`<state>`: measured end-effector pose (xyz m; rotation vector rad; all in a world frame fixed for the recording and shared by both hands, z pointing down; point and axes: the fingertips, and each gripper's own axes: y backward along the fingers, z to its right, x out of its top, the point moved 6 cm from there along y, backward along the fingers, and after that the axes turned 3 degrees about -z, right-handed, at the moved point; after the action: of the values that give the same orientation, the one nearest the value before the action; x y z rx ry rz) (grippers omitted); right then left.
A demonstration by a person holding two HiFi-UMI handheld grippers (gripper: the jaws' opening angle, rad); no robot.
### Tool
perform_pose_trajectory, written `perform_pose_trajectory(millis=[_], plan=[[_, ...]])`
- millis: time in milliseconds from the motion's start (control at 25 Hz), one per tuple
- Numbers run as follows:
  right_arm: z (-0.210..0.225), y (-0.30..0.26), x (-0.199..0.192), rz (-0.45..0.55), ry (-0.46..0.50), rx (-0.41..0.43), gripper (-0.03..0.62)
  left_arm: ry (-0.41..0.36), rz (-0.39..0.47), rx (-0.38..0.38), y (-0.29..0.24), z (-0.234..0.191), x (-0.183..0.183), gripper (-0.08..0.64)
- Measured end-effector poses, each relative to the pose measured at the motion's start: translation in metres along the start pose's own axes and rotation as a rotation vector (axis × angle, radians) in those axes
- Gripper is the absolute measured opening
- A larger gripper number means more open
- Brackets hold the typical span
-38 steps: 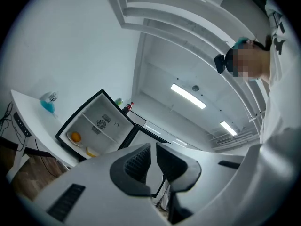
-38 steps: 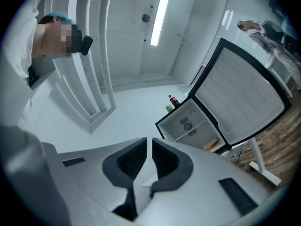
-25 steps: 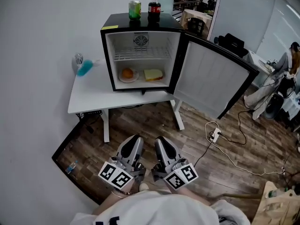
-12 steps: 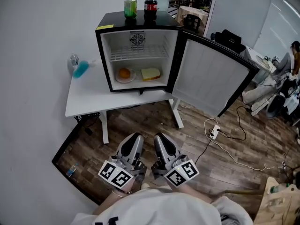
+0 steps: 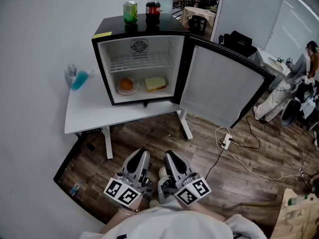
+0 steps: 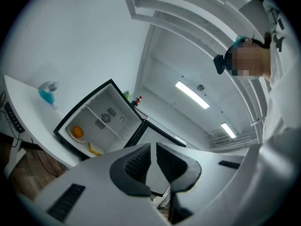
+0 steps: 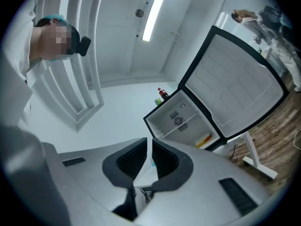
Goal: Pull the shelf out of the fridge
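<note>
Approach is progressing: open black mini fridge (image 5: 102, 35) is drifting left and nearer in head view, its white wire shelf (image 5: 141, 62) still lying well ahead of the fingertips of left gripper (image 5: 141, 155) and right gripper (image 5: 169, 157), both closed, empty.

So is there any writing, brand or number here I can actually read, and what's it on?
Nothing is legible in any view.
Bottle on the fridge: red label, print too small.
Green can beside it: print blurred.
Yellow sticker on the fridge's top corner: too small.
Left hand-held gripper and right hand-held gripper: cubes bear black-and-white square patterns, no letters.
</note>
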<state>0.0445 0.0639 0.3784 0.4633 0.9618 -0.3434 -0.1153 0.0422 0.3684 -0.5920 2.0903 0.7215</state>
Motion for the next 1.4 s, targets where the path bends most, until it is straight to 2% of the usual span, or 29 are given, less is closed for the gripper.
perform_pose_trajectory(millis=[440, 800, 1400], plan=[[0.036, -0.084, 0.011, 0.004, 0.012, 0.092, 0.054, -0.045, 0.056, 0.03, -0.057, -0.053, 0.023, 0.041], [0.088, -0.146, 0.035, 0.003, -0.007, 0.088, 0.054, -0.055, 0.059, 0.055, -0.123, -0.094, 0.032, 0.041], [0.145, -0.211, 0.058, -0.013, -0.012, 0.131, 0.054, -0.082, 0.08, 0.099, -0.191, -0.129, 0.038, 0.041]])
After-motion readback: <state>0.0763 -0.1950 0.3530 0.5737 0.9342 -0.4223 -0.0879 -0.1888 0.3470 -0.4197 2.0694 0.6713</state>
